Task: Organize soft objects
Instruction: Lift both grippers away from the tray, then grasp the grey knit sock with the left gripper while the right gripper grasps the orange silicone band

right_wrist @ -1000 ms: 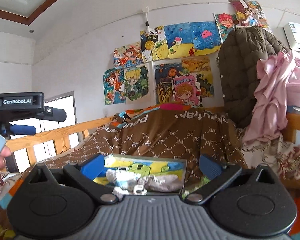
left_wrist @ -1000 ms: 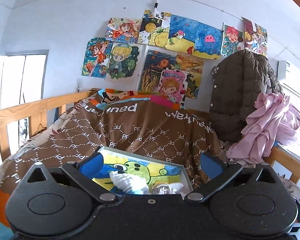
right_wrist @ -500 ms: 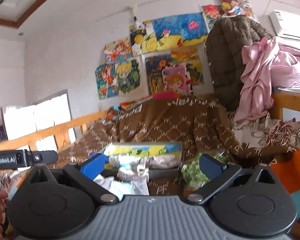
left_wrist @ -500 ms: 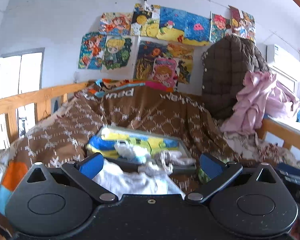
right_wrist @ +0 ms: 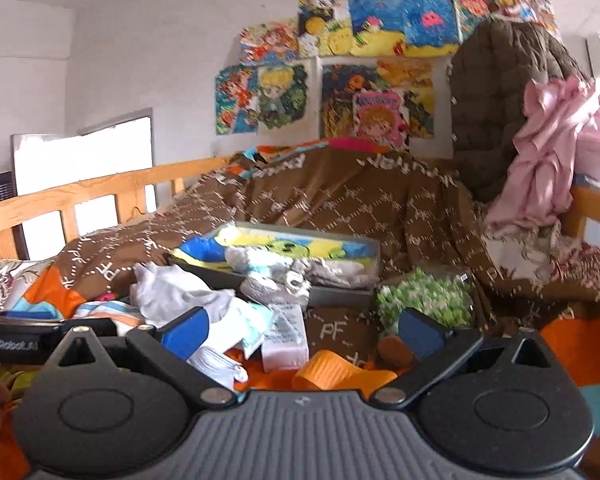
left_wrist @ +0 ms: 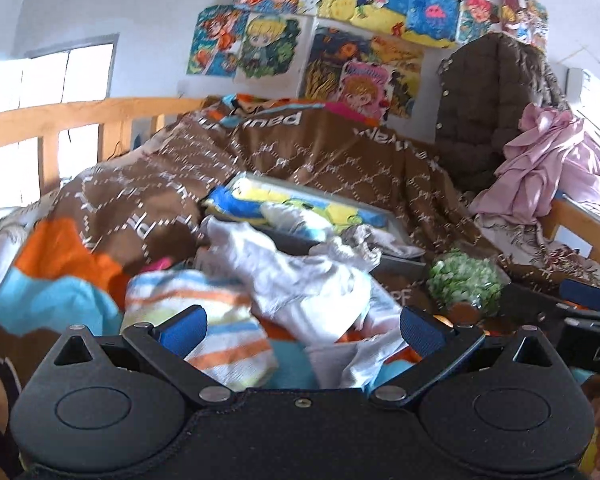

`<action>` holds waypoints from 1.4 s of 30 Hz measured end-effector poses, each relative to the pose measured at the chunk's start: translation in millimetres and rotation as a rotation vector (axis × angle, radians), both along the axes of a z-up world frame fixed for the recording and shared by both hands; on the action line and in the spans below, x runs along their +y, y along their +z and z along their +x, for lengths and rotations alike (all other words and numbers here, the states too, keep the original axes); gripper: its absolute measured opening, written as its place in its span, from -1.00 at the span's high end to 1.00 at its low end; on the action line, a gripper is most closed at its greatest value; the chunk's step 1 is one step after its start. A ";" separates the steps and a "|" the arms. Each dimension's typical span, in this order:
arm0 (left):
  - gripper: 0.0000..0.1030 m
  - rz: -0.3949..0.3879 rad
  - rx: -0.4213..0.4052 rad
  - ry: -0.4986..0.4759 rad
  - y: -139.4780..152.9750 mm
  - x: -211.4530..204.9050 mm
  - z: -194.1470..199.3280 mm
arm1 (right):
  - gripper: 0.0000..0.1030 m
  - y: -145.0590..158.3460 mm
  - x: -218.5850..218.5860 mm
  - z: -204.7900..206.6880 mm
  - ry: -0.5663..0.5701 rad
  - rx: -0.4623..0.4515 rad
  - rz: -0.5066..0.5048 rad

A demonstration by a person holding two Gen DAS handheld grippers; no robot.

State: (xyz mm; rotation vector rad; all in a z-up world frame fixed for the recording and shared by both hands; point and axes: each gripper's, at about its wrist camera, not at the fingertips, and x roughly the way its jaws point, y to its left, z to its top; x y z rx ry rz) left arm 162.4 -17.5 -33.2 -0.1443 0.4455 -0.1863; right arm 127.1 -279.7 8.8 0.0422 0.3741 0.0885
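Both hand-held grippers are held low over a bed covered by a brown patterned blanket (left_wrist: 340, 160). The left hand-held gripper (left_wrist: 302, 330) is spread wide, nothing between its blue pads; a striped cloth (left_wrist: 204, 320) lies just under its left finger and a crumpled white garment (left_wrist: 300, 280) is seen between the fingers, beyond the tips. Contact with either cannot be confirmed. The right hand-held gripper (right_wrist: 304, 332) is likewise wide open and empty; a white sock (right_wrist: 216, 364) lies near its left finger, a white labelled packet (right_wrist: 284, 336) and an orange strap (right_wrist: 332, 372) between the fingers.

A shallow box (right_wrist: 340, 296) with a bright cartoon lining is set farther back on the blanket, with grey and white soft items (right_wrist: 300, 272) piled in it and spilling over its near rim. A bag of green pieces (right_wrist: 424, 300) sits just right of the box.

On the far right a brown quilted jacket (left_wrist: 492, 108) and a pink garment (left_wrist: 548, 168) are draped over the wooden bed rail (left_wrist: 580, 220). Drawings (right_wrist: 340, 64) are pinned on the far wall.
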 end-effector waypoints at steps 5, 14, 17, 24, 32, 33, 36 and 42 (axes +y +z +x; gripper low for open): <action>-0.99 -0.027 0.046 -0.002 -9.0 2.5 3.7 | -0.99 -8.4 -10.8 14.4 -0.042 0.091 0.031; -0.99 -0.163 0.170 -0.011 -27.2 8.7 11.0 | -0.99 -21.6 -21.0 26.2 -0.090 0.208 0.055; -0.99 -0.161 0.184 -0.011 -31.5 7.8 12.3 | -0.99 -21.6 -21.5 26.5 -0.093 0.220 0.062; -0.99 -0.160 0.218 -0.047 -39.0 0.4 18.6 | -0.99 -22.3 -22.9 30.9 -0.095 0.254 0.080; -0.98 -0.235 0.264 -0.090 -48.8 -4.2 29.9 | -0.99 -28.2 -34.8 41.5 -0.080 0.329 0.183; -0.98 -0.260 0.275 -0.094 -50.6 -4.5 32.7 | -0.99 -29.9 -37.5 44.3 -0.078 0.344 0.207; -0.98 -0.308 0.287 -0.088 -54.6 -7.5 39.9 | -0.99 -35.6 -46.9 52.6 -0.071 0.389 0.282; -0.98 -0.372 0.298 -0.088 -66.1 -12.7 54.7 | -0.99 -44.6 -63.5 77.2 -0.065 0.444 0.363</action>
